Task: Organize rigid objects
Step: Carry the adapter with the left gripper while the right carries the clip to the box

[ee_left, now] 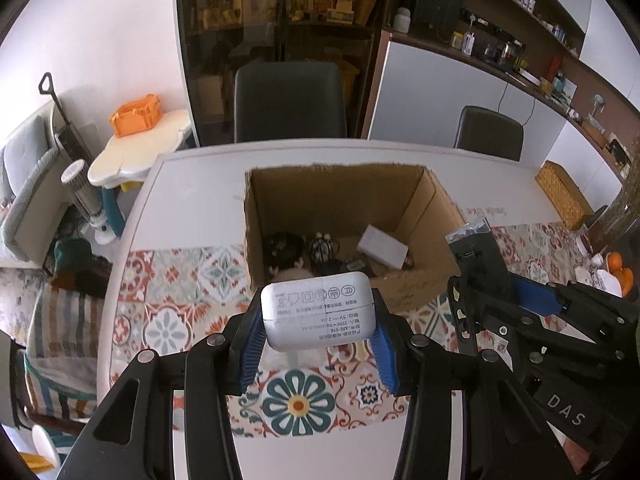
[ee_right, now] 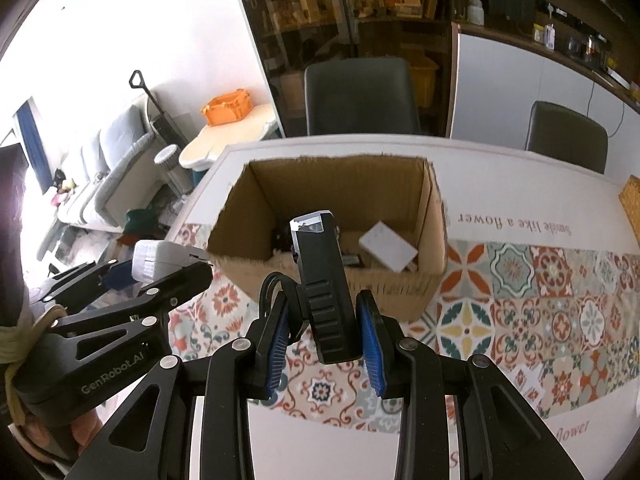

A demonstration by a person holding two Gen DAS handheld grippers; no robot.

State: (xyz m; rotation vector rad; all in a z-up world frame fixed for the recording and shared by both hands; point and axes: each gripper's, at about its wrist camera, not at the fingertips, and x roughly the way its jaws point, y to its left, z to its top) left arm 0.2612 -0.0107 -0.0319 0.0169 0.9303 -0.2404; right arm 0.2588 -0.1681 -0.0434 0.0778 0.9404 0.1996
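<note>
**Two tools loaded above the worktop**

Left tool (ee_left: 318, 320) pinching a white charger (ee_left: 320, 314) between blue pads, lifted clear of the patterned worktop (ee_left: 180, 280), just short of the open cardboard box (ee_left: 436, 200). Right tool (ee_right: 323, 332) clamped on a black device (ee_right: 324, 276), standing upright, also near the box's front wall. Inside the box: a small white box (ee_left: 382, 248) and dark items, too dim to identify.
</note>
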